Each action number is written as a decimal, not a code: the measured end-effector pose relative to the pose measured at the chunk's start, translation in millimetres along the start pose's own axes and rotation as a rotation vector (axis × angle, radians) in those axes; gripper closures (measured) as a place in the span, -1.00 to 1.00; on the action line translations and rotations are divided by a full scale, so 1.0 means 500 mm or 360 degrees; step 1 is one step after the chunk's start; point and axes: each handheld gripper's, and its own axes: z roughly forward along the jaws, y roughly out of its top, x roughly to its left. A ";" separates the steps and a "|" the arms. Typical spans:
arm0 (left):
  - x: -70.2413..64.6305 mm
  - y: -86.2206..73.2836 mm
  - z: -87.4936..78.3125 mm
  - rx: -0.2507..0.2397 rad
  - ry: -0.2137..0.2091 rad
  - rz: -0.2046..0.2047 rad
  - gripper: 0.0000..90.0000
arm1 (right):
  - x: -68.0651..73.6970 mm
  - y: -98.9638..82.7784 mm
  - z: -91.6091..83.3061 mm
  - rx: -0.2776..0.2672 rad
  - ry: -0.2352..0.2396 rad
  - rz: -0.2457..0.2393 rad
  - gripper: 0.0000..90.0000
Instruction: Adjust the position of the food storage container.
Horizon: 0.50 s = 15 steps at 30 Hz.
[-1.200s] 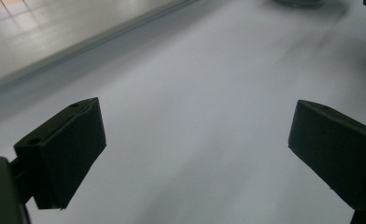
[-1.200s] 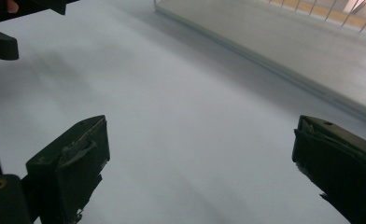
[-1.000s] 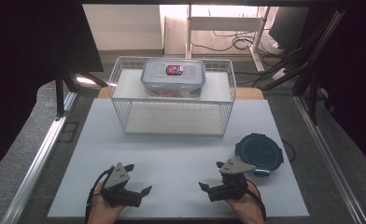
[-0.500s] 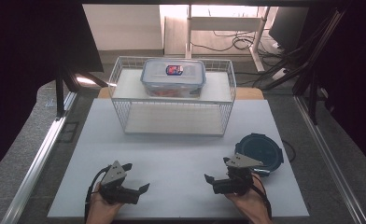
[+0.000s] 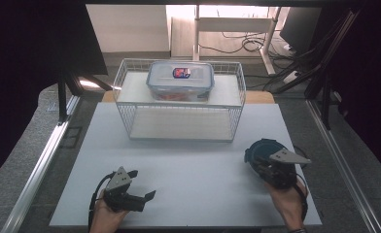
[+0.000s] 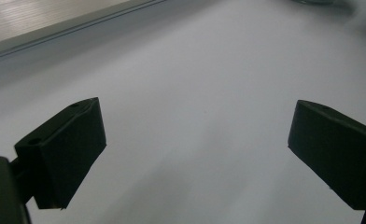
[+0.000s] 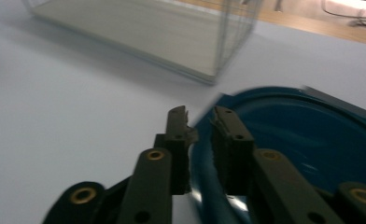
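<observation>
Left gripper sat near the desk's front-left corner, low over the bare top. Its jaws stood wide apart with nothing between them; its own view showed only white desk past the pads.

Wire rack stood at the back edge, centred. A clear lidded box sat on its top shelf, the lower shelf showing bare board.

Blue bowl was toward the front-right, off the rack's right front corner and well apart from it. Right gripper was at the bowl's near rim. Its jaws had just been closing, with the rim between them: in the right gripper view one pad was outside the wall, the other inside, the bowl wall in the narrow gap. Looked clamped on the rim. The bowl edge was blurred there, so can't tell whether it was off the desk.
</observation>
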 end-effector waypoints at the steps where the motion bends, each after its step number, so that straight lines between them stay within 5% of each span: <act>1: 0.000 0.000 0.001 0.0003 0.0000 0.0000 -0.92 | -0.012 -0.001 -0.004 0.0001 -0.0021 0.0020 0.79; 3: 0.000 0.000 0.001 0.0005 -0.0002 -0.0001 -0.92 | -0.027 -0.004 -0.008 0.0003 -0.0051 0.0041 0.85; 8: 0.003 -0.001 0.003 0.0005 -0.0014 -0.0014 -0.92 | -0.119 -0.020 -0.027 0.0012 -0.0195 0.0217 0.98; 15: 0.004 -0.001 0.003 0.0002 -0.0017 -0.0027 -0.91 | -0.177 -0.034 -0.032 0.0001 -0.0342 0.0275 0.98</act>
